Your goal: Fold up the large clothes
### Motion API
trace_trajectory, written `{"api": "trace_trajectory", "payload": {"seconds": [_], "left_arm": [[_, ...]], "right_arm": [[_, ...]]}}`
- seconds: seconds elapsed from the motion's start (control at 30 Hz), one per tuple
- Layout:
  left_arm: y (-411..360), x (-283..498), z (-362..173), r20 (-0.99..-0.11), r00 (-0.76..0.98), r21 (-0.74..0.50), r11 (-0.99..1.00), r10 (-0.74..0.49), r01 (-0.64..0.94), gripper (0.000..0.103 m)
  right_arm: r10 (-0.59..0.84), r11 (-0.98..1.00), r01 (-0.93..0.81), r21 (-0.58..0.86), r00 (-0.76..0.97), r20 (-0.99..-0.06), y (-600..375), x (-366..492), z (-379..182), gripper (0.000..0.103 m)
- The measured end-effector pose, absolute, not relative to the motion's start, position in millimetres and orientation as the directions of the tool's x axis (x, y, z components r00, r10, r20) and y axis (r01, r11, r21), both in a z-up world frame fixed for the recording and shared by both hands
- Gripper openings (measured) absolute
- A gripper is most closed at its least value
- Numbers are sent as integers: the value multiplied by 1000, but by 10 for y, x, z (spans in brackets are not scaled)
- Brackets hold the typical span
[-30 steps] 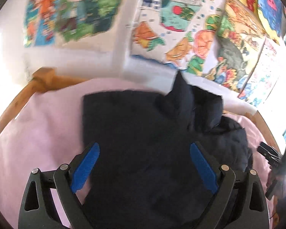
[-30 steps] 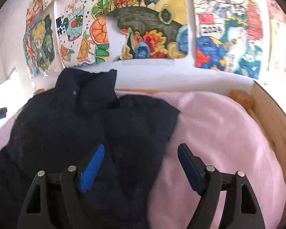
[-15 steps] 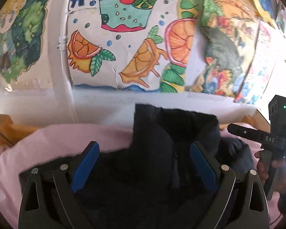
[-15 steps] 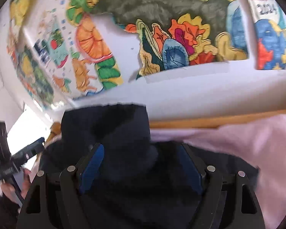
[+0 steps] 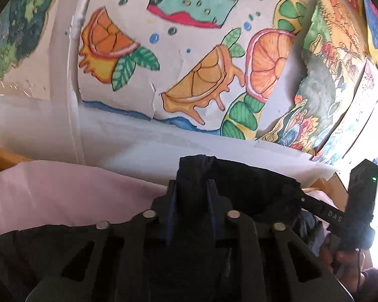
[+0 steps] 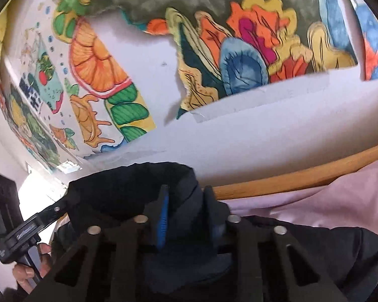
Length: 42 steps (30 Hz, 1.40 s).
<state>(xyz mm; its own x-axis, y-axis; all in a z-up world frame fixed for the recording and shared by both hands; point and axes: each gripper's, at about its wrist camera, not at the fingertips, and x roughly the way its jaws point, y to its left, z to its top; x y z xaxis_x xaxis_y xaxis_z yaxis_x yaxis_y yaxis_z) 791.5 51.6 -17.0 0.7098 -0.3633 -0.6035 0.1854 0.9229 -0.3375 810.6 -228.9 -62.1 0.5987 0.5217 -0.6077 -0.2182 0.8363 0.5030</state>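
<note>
Left wrist, change: the left gripper [image 5: 192, 185], wide apart a second ago, has just been closing and now pinches a fold of the dark navy garment [image 5: 252, 188].
Left wrist, garment: lower centre of frame on the pink sheet [image 5: 63, 188]; the pinched edge stands up toward the painted wall [image 5: 189, 63]; long axis cannot be told.
Left wrist, hand: right hand [image 5: 340, 259] at lower right.
Right wrist, change: the right gripper [image 6: 185, 196] has likewise been closing and is clamped on the garment's bunched edge [image 6: 128, 188].
Right wrist, pose: pointing at the wall above the wooden rail [image 6: 302, 176]; left hand [image 6: 30, 269] at lower left.
</note>
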Motion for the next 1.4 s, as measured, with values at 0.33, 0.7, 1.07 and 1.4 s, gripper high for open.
{"api": "trace_trajectory", "payload": {"seconds": [0.33,0.7,1.07,1.4], "left_arm": [[718,6649,198,-451,811,-247,926,-372,286,5],[490,5606,123,-493,792,-119,929,-360,349,4],[457,5663,-584,-593,751,-78,949,-290,304,4],[445,5741,-982,-649,705,-80,947,-286,311,4]], "right_arm": [[530,848,-420,324,695,-485,-2289,7264,-159,14],[523,821,-570,37,724,-450,-2407,6026,-152,11],[415,810,-563,-165,749,-518,-2230,5704,-679,10],[353,783,-564,-264,751,-558,-2131,5745,-1128,10]]}}
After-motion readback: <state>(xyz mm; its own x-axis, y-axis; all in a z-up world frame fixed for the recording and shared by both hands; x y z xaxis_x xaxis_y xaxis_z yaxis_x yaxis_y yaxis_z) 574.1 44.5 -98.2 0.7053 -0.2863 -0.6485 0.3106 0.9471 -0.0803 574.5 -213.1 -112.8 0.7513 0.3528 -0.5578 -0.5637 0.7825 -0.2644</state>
